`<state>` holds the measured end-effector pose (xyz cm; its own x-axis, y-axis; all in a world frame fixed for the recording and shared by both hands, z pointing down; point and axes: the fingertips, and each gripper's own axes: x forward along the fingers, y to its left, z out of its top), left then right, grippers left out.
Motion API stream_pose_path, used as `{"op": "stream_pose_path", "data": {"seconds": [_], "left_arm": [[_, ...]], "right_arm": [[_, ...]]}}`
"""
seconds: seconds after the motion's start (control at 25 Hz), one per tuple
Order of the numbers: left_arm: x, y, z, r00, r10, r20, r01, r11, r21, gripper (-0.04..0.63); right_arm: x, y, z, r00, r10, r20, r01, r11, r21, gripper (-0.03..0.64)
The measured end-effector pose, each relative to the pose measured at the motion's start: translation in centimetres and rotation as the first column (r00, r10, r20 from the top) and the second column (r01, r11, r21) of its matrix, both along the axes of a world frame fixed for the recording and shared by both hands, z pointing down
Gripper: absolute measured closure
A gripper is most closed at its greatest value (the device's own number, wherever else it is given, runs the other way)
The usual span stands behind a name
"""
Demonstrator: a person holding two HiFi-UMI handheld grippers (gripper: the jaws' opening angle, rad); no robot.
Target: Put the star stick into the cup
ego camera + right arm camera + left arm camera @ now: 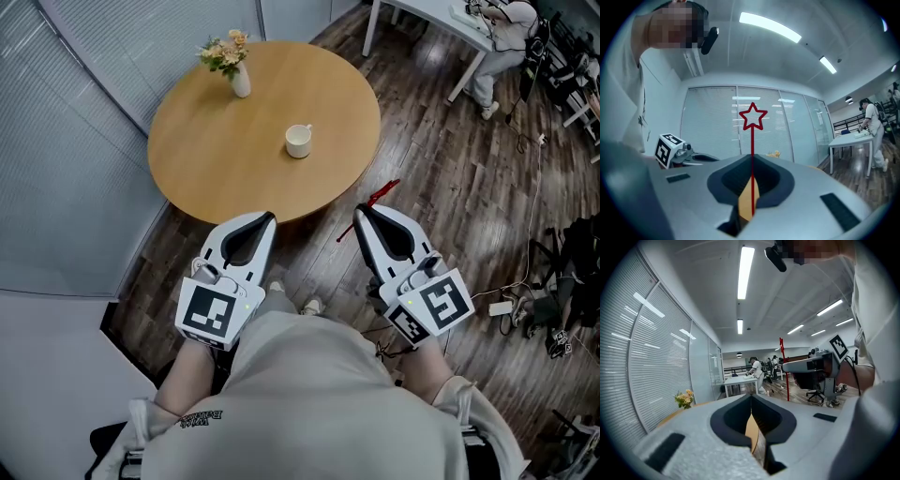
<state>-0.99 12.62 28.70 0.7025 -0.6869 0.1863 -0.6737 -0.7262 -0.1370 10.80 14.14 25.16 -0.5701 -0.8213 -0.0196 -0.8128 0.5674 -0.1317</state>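
A white cup [299, 141] stands right of centre on the round wooden table [216, 159]. My right gripper [359, 214] is shut on the red star stick [375, 200], off the table's near right edge above the floor. In the right gripper view the red star stick [752, 154] runs up from between the closed jaws, its star outline on top. The left gripper [270, 217] hovers at the table's near edge, shut with nothing in it. From the left gripper view, the red star stick [782, 369] stands upright beside the right gripper [785, 365].
A small white vase of flowers [237, 67] sits at the table's far left. A person [502, 42] works at a white desk [422, 14] at the far right. Office chairs and cables [553, 291] crowd the wooden floor on the right. Blinds and glass walls line the left.
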Motion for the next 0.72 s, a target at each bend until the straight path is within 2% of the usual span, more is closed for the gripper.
{"op": "stream_pose_path", "data": {"seconds": [0.72], "left_arm": [[1.2, -3.9, 1.1, 1.0, 0.009, 0.003, -0.009, 1.0, -0.008, 0.574]], "right_arm": [[0.9, -4.3, 1.3, 1.0, -0.001, 0.002, 0.001, 1.0, -0.028, 0.587]]}}
